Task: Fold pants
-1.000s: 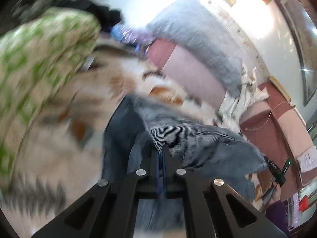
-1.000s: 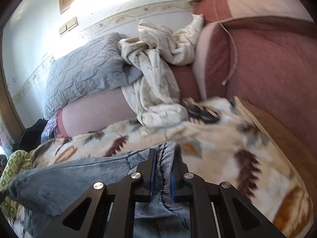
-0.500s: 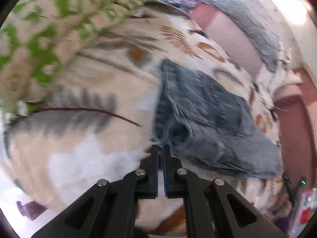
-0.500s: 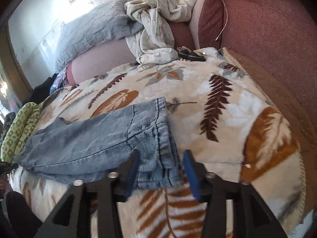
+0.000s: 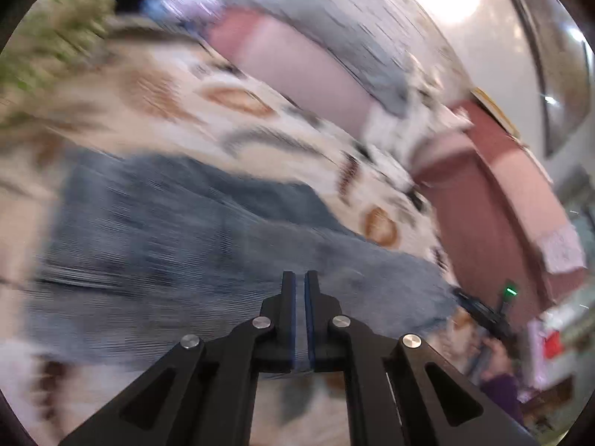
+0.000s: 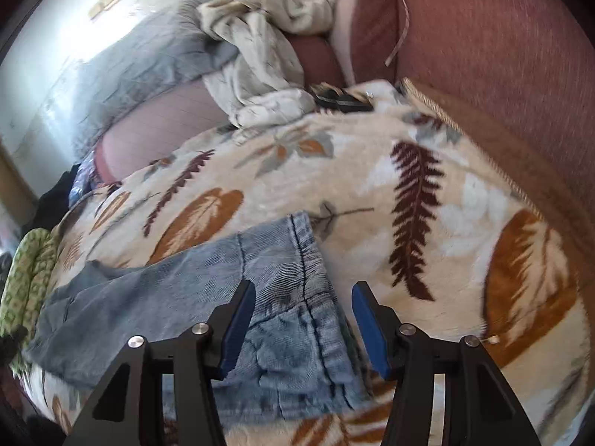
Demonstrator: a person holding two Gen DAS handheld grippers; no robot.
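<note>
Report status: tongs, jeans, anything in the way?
Left tongs shut, empty. Right tongs open over jeans, which lie folded on leaf blanket. Nothing blocking.

The pants (image 6: 193, 297) lay flat on the blanket (image 6: 409, 193), which covered the sofa seat. Behind the pants, a crumpled cloth (image 6: 260, 63) rested against the sofa back, with a quilt (image 6: 148, 59) to its left. The sofa arm (image 6: 483, 48) rose to the pants' right.

Both wrist views look down steeply, close over the bed. Both share the jeans (image 5: 193, 245) (image 6: 208, 297) and leaf blanket (image 5: 156, 111) (image 6: 372, 186); claws fill each lower frame.
</note>
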